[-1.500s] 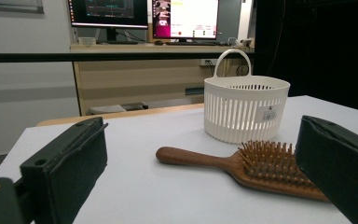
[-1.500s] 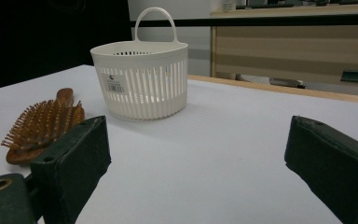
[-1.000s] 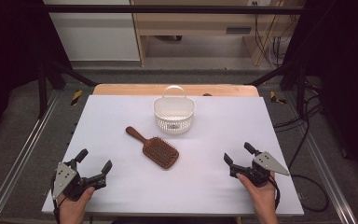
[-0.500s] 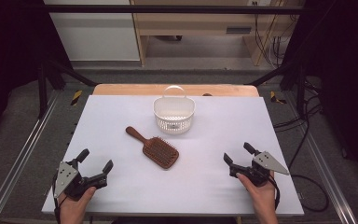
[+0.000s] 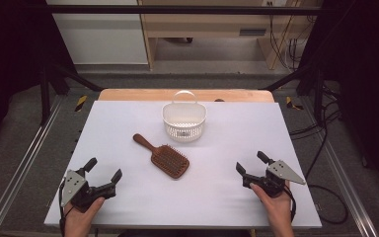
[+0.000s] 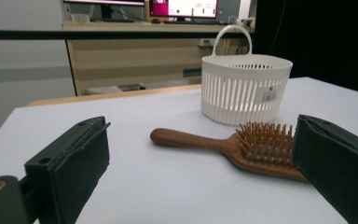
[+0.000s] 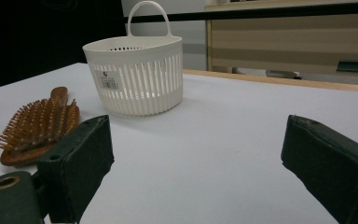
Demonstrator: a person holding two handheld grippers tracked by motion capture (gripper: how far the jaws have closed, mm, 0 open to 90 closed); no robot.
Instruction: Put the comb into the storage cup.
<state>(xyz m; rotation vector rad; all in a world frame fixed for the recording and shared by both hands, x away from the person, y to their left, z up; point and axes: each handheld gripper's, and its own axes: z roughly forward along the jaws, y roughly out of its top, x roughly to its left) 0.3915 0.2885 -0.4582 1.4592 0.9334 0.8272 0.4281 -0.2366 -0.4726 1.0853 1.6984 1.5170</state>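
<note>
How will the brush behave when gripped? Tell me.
The brush looks like solid wood, so probably stiff. It lies flat, bristles up, so it is unlikely to roll. Its smooth handle may slip or pivot in the jaws.

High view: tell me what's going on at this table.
A person holds a gripper in each hand at the near edge of the white table. The left gripper and the right gripper both rest open, holding nothing. A wooden hairbrush lies bristles up in the middle, untouched. Beyond it stands a white slatted basket with its handle up. Nothing is gripped yet.
</note>
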